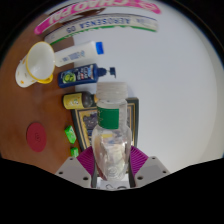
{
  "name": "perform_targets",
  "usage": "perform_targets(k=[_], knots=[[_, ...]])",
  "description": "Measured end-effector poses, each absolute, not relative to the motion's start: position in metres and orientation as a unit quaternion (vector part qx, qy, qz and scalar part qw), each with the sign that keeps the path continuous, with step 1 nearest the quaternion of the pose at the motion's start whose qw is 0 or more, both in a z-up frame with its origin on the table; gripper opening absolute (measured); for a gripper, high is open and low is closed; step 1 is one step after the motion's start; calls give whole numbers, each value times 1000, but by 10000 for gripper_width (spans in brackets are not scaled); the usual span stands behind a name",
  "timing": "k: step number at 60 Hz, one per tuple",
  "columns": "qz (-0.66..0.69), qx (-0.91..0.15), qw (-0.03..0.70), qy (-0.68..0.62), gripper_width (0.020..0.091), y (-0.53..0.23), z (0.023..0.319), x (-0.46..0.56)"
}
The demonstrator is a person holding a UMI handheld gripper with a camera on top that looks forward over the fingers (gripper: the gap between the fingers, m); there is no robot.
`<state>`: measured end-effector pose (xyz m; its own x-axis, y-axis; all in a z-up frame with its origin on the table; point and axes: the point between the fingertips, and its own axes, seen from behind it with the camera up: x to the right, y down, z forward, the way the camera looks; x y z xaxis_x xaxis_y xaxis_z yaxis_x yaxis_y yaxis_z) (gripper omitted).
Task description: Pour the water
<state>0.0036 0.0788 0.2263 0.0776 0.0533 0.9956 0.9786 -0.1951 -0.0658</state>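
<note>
Gripper view, and the ground here is a pale white tabletop (165, 90), with a brown wooden surface (25, 110) running alongside it. At the far end lies a flat package with pink lettering (100, 18), the words too small to read. Nearer in, a white pitcher with a yellow rim (37, 64) stands at the edge of the wood, and next to it a white bottle (83, 52) lies on its side. Just below that, a dark blue bottle (83, 74) also lies flat, and a yellow can (77, 100) sits just beyond it. A round red disc (37, 137) rests on the wood, well apart from the rest.

Now the gripper (111, 168): its purple pads (138, 162) are closed in on a clear plastic water bottle (112, 150), both pressing its sides. The bottle stands upright between them, white cap (111, 96) on top, with a green-and-dark box (108, 116) right behind it.
</note>
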Motion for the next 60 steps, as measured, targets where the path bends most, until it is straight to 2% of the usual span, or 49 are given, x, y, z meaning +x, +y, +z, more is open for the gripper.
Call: perform_targets(k=[17, 24, 31, 37, 45, 54, 60], knots=[[-613, -406, 328, -593, 430, 110, 193, -91], [-621, -354, 314, -625, 428, 111, 189, -113], [-615, -360, 316, -626, 434, 112, 190, -114], [-586, -406, 352, -606, 432, 111, 197, -109], [-495, -535, 437, -527, 431, 101, 216, -93], [-303, -696, 527, -382, 431, 87, 220, -76], [-167, -756, 562, -292, 436, 81, 208, -75]])
